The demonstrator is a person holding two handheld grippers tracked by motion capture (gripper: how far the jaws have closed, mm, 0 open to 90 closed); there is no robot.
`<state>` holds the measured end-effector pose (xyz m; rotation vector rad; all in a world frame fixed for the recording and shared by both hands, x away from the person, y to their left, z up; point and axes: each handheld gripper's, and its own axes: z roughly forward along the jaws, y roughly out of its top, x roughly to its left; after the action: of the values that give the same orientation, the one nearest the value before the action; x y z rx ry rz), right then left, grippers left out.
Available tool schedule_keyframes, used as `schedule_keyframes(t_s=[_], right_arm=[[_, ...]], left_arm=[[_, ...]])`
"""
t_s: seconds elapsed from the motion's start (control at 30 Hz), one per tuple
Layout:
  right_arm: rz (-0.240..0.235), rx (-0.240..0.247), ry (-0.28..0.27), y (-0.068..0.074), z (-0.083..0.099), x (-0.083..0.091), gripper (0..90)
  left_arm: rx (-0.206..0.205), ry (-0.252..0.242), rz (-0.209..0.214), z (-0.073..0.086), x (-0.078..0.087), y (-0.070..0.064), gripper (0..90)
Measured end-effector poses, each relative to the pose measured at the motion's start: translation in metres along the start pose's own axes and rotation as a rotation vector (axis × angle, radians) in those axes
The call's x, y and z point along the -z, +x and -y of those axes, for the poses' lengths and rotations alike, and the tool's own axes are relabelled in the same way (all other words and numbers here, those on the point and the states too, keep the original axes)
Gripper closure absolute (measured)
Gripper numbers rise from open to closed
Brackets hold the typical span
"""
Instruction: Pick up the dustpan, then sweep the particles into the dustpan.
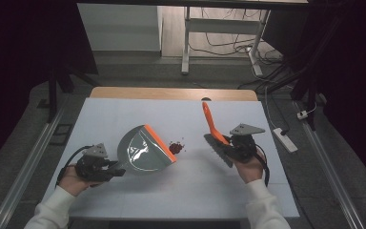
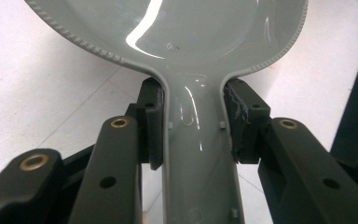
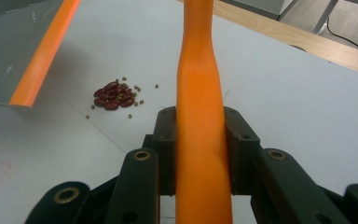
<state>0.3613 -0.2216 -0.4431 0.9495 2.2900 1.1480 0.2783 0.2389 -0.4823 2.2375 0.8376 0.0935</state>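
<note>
A grey dustpan with an orange lip lies left of centre on the white table. My left gripper is shut on the dustpan's grey handle. A small pile of red beans mixed with tiny green ones lies just off the orange lip. My right gripper is shut on the orange handle of a brush, whose grey bristled head sits near the table to the right of the beans.
The white table surface ends in a wooden strip at the far edge. Beyond it stand desk legs and cables on the floor. A power strip lies off the table's right side.
</note>
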Motion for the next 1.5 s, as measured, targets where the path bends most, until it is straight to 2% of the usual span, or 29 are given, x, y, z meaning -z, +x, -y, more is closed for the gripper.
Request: schedule_keyframes(t_s=[0.23,0.53,0.8,0.97,1.33,1.5], right_arm=[[0.0,0.003,-0.005,0.002,-0.003,-0.004,70.5],[-0.014,0.027,-0.001,0.01,-0.018,-0.024,70.5],[-0.011,0.029,0.01,0.009,-0.021,-0.038,70.5],[-0.015,0.026,0.011,0.009,-0.027,-0.051,70.5],[-0.018,0.079,0.044,0.015,-0.042,-0.088,70.5],[-0.023,0.094,0.061,0.018,-0.043,-0.1,70.5]], left_arm=[[0.004,0.025,0.017,0.001,0.001,0.002,61.7],[-0.008,0.062,0.029,0.001,-0.003,0.0,61.7],[-0.007,0.1,0.04,0.001,-0.009,0.0,61.6],[-0.006,0.114,0.044,0.001,-0.01,0.0,61.6],[-0.004,0.149,0.08,-0.003,-0.022,0.001,61.6],[0.011,0.145,0.098,-0.003,-0.026,0.002,61.6]])
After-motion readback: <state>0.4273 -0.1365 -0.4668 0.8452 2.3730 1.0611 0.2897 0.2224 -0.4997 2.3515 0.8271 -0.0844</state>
